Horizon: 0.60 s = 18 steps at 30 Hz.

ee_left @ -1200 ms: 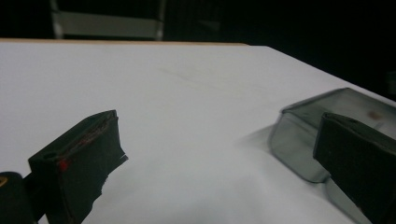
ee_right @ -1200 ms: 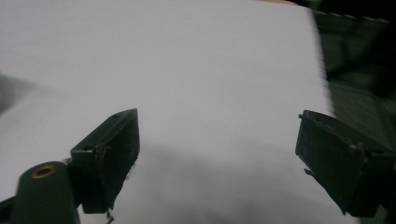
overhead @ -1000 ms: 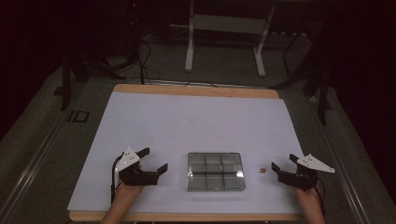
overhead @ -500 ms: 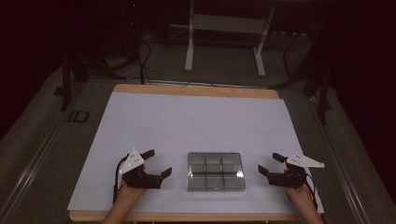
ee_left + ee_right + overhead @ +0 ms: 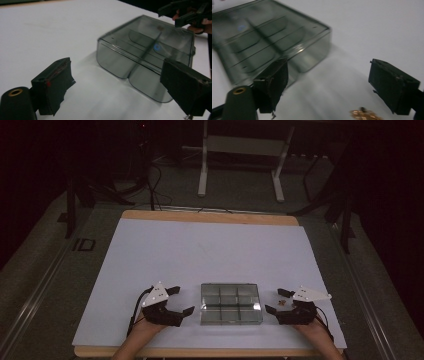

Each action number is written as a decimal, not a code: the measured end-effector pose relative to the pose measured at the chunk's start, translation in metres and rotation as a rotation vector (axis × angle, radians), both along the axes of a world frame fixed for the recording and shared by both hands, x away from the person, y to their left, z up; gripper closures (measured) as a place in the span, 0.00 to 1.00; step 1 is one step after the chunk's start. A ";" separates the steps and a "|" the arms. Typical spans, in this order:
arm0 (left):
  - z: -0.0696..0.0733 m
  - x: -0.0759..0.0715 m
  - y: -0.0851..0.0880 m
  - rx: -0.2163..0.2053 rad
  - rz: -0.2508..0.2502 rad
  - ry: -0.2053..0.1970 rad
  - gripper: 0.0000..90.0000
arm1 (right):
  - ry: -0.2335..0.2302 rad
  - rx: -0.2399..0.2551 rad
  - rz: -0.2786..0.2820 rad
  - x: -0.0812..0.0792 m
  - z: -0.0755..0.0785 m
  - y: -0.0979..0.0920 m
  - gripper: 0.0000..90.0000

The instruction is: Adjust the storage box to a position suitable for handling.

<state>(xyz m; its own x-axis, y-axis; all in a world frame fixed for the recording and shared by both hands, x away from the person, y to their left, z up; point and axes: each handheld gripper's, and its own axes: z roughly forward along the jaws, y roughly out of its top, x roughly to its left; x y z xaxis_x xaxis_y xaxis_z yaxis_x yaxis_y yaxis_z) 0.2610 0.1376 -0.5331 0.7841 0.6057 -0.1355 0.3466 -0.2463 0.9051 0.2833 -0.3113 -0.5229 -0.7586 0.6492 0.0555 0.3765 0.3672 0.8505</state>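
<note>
One clear six-compartment box (image 5: 231, 303), two open tools (image 5: 176, 301) (image 5: 276, 300), small brass bits (image 5: 364, 115)

This looks like a lab or recording room set up for test work, not a home. A white sheet (image 5: 210, 265) covers a wood-edged table (image 5: 210, 217) under one pool of light, with the surroundings left dark. Behind it, cables (image 5: 150, 185) trail over grey floor (image 5: 240, 190) beside a white metal stand (image 5: 242, 150) and black tripod legs (image 5: 75, 195).
</note>
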 end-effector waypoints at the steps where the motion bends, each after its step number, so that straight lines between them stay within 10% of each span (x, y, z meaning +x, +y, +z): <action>1: 0.000 0.000 -0.002 0.004 -0.014 0.008 0.15 | 0.003 -0.008 0.016 -0.001 -0.001 0.002 0.26; 7: -0.003 0.000 -0.014 0.060 -0.064 0.042 0.25 | 0.020 -0.045 0.061 -0.002 -0.006 0.009 0.38; 18: -0.004 0.003 -0.022 0.168 -0.084 0.047 0.69 | 0.007 -0.073 0.104 -0.006 -0.009 0.012 0.89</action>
